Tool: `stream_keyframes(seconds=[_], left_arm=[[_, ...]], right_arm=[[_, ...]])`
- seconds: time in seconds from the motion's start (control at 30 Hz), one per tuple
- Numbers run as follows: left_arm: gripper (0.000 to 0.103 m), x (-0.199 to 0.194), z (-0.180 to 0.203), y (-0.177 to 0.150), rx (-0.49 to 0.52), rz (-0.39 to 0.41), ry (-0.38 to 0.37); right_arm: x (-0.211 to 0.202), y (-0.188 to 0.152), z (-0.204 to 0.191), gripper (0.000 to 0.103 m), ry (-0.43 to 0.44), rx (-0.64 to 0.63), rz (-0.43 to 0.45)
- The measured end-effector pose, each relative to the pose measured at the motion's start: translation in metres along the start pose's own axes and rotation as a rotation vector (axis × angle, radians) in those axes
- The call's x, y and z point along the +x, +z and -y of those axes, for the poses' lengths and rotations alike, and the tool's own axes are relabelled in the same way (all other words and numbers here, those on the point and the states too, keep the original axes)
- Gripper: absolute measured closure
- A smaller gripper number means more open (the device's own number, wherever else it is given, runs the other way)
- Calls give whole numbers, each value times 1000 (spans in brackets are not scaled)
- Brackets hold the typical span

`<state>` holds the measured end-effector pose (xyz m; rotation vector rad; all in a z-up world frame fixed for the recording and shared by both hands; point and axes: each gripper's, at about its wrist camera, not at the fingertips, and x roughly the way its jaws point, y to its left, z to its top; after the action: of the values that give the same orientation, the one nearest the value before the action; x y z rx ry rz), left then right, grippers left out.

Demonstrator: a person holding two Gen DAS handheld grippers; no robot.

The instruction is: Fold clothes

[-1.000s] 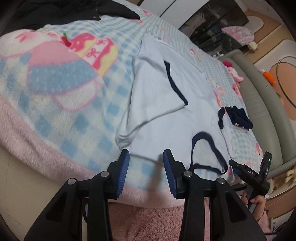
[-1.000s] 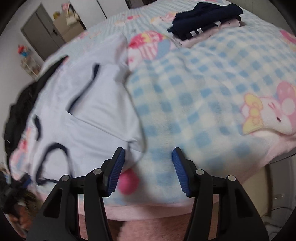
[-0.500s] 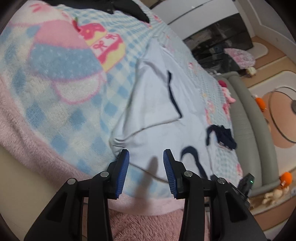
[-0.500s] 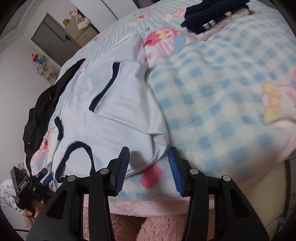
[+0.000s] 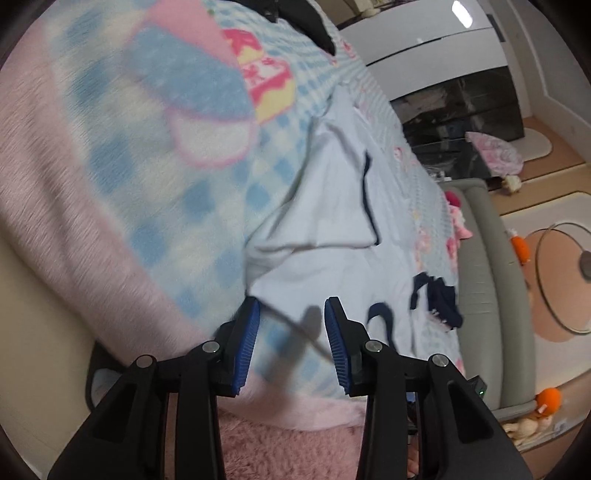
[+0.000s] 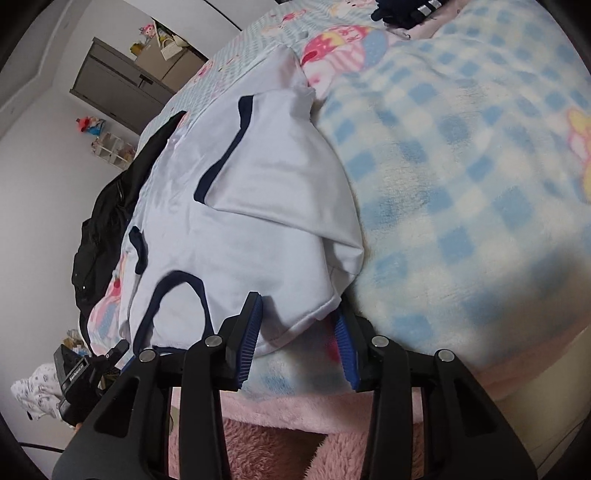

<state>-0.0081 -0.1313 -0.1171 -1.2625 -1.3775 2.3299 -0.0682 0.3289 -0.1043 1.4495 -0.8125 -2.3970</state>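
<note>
A pale blue shirt with navy trim (image 5: 325,266) lies spread on the checked blanket (image 5: 155,206), both sleeves folded in over its body. In the left wrist view my left gripper (image 5: 291,328) stands open at the shirt's near hem, whose edge runs between the blue pads (image 5: 247,339). In the right wrist view the shirt (image 6: 258,221) ends in a near corner that lies between the jaws of my right gripper (image 6: 299,332). Those jaws are closing, and the pads (image 6: 251,332) still stand clear of the cloth. The left gripper (image 6: 81,369) shows at the lower left.
Folded navy clothes (image 6: 406,11) sit farther up the blanket, seen also as navy clothes (image 5: 439,299). A black jacket (image 6: 110,206) lies beyond the shirt. A grey padded bed frame (image 5: 480,277) borders the far side. Pink fluffy rug (image 6: 288,450) lies below.
Both grippers have come in to the shirt's near edge. The left one rolled, and the hem now crosses between its pads. The right jaws narrowed around the shirt's corner.
</note>
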Motion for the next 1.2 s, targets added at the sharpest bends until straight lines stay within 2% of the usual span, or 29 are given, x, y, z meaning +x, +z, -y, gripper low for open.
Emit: stream_keyframes(seconds=[0.1, 0.17, 0.23, 0.3, 0.43, 0.53, 0.63, 0.8, 0.97, 1.07, 1.13, 1.2], left_arm=[[63, 4, 6, 10, 6, 9, -63], [62, 14, 3, 12, -7, 3, -56], [62, 24, -1, 9, -4, -27, -17], [62, 23, 1, 3, 18, -11, -25], [62, 19, 11, 3, 46, 1, -99], [62, 19, 19, 6, 63, 6, -149], [62, 34, 11, 4, 50, -40, -68], [61, 34, 1, -4, 3, -4, -84], [61, 43, -3, -5, -24, 16, -83], [55, 46, -6, -2, -62, 16, -105], [53, 48, -2, -4, -41, 21, -91], [42, 51, 5, -7, 14, 19, -83]], right_arm=[[-6, 2, -9, 63, 26, -36, 32], [-6, 3, -12, 63, 9, -40, 45], [3, 4, -9, 63, -27, -17, 21], [10, 4, -6, 63, -51, 2, 6], [7, 4, -14, 60, -8, -13, 26], [7, 8, -24, 60, -43, -49, 51], [16, 12, -32, 60, -134, -94, 17], [28, 12, -36, 49, -172, -117, 2], [37, 11, -46, 44, -216, -162, -4], [37, 9, -43, 39, -209, -165, -7], [34, 4, -40, 39, -206, -168, 4], [31, 0, -36, 35, -205, -173, 13]])
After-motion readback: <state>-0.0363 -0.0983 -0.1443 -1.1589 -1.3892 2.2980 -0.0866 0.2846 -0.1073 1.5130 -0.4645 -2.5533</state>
